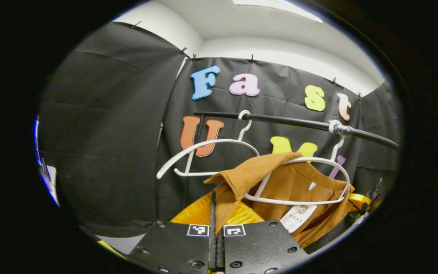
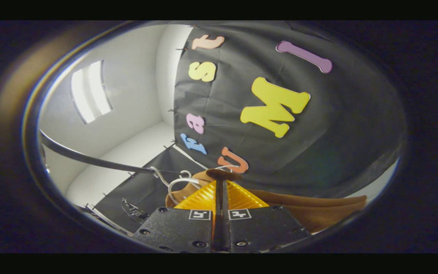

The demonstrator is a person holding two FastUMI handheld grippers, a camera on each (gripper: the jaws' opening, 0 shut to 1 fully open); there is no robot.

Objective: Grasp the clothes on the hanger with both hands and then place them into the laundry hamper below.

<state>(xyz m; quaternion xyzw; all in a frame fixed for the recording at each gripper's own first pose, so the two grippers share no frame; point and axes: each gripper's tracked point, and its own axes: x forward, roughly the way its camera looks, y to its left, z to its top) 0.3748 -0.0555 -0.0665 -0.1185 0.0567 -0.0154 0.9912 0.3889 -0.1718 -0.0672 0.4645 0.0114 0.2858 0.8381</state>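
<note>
Behind brown shirt (image 1: 291, 182) (bare hanger (image 1: 207, 152)).

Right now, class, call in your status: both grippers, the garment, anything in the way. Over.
Left gripper shut on brown shirt. Right gripper shut on it too. Shirt partly on white hanger. Empty hanger alongside on rail.

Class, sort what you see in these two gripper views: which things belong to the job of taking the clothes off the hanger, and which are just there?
Part of the job:
brown garment
white hanger under it
left gripper
right gripper

Just there:
empty white hanger
black rail
garment tag
</note>
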